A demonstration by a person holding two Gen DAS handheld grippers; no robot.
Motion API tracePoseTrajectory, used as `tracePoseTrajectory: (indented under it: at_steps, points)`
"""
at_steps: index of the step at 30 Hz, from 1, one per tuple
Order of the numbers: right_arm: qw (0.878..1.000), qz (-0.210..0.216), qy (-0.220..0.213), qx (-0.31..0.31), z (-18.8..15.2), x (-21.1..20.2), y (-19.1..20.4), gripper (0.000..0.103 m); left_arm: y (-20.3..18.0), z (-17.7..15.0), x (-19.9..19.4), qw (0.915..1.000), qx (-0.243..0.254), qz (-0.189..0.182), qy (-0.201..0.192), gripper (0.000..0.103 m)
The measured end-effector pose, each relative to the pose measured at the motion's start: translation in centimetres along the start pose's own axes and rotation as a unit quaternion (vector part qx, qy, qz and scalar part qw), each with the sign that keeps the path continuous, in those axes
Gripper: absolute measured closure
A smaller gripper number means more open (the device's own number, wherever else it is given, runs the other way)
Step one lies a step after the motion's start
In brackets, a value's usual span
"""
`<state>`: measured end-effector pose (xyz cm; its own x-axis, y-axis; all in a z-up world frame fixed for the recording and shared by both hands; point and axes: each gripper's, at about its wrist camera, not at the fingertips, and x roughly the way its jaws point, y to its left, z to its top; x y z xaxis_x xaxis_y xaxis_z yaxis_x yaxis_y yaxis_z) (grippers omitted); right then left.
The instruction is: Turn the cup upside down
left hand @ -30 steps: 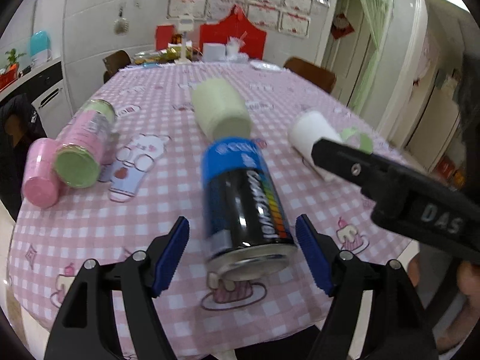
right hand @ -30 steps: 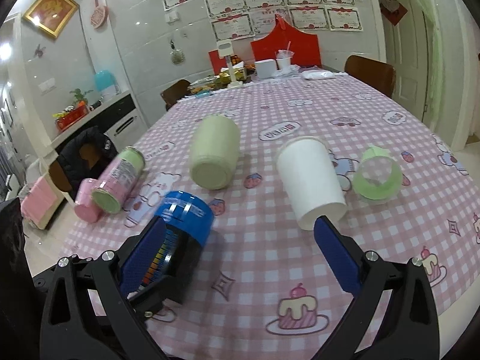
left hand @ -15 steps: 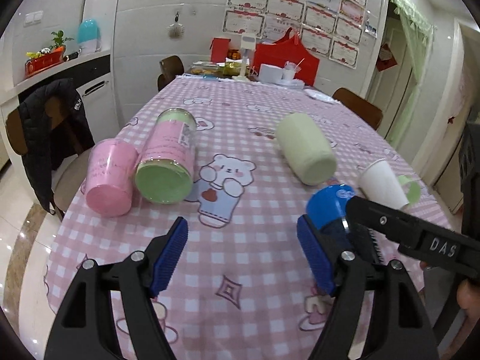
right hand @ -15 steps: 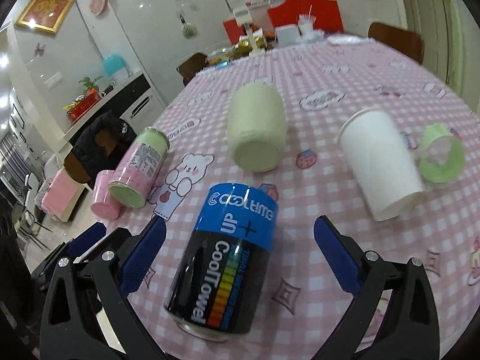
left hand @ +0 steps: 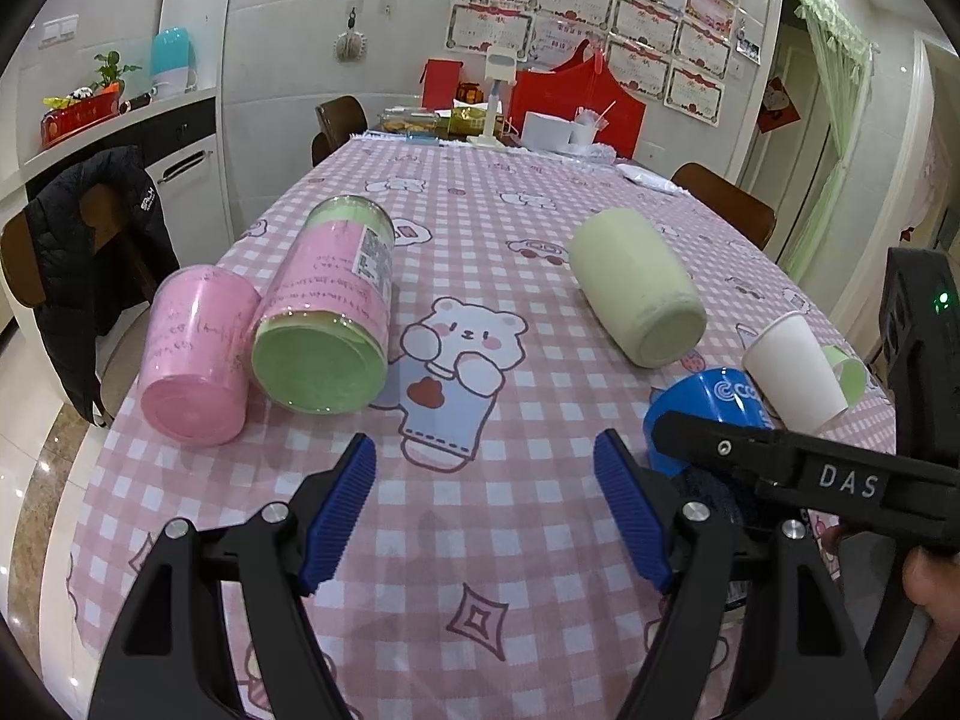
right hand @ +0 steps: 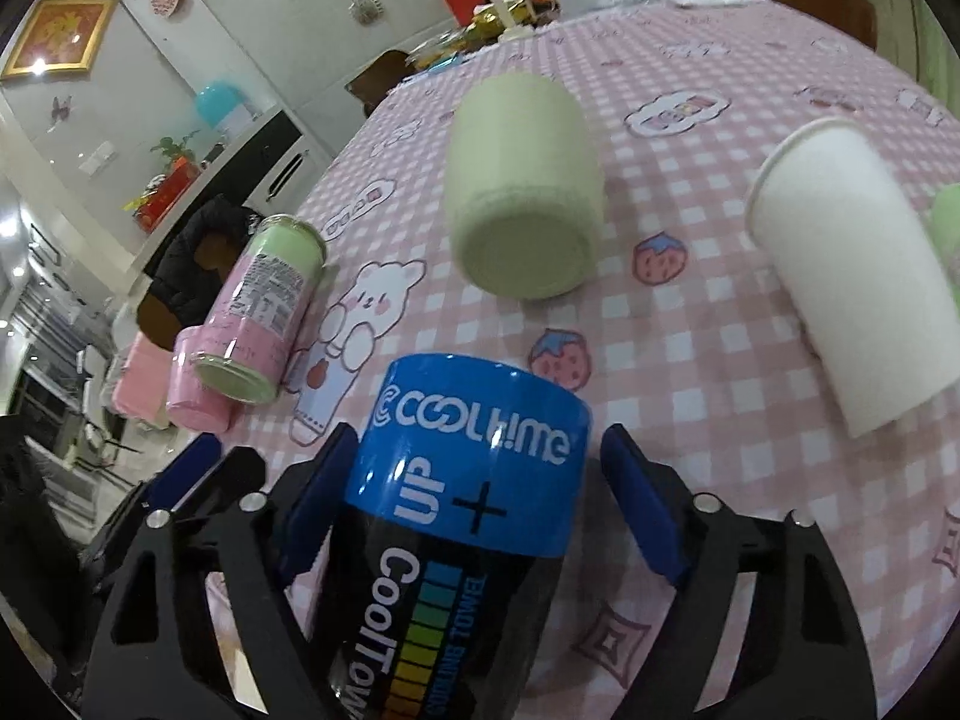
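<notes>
A black can-shaped cup with a blue band lies on its side on the pink checked tablecloth, between the open fingers of my right gripper. The blue pads stand on either side of it with a gap on the right. In the left wrist view its blue end shows behind the right gripper's arm. My left gripper is open and empty over bare cloth, left of the cup.
Lying on the cloth are a pale green cup, a white paper cup, a small green cup, a pink-and-green jar and a pink cup. Chairs stand around the table.
My left gripper has drawn away to the left of the blue-and-black cup. My right gripper has closed in around that cup, its fingers narrowing on either side.
</notes>
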<state>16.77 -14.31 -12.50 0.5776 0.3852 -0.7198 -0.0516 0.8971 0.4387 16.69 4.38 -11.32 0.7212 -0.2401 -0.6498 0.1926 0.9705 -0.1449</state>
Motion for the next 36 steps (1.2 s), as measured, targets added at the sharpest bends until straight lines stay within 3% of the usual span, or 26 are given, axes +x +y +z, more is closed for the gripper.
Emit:
tracePoseTrajectory:
  at_steps: [5, 11, 24, 36]
  points:
    - [1.000, -0.003, -0.008, -0.024, 0.1, -0.5, 0.7, 0.032, -0.2, 0.1, -0.1, 1.0000, -0.001, -0.002, -0.005, 0.029]
    - [0.994, -0.036, -0.060, -0.081, 0.1, -2.6, 2.2, 0.034, -0.5, 0.3, -0.9, 0.9998, -0.006, -0.004, -0.017, 0.029]
    - [0.962, -0.137, -0.156, -0.179, -0.9, -5.1, 4.4, 0.036, -1.6, 0.0, -2.7, 0.9992, -0.007, -0.011, -0.039, 0.029]
    - [0.961, -0.129, -0.154, -0.190, -1.5, -5.3, 4.9, 0.037, -1.8, -0.2, -3.3, 0.9991, -0.007, -0.006, -0.041, 0.029]
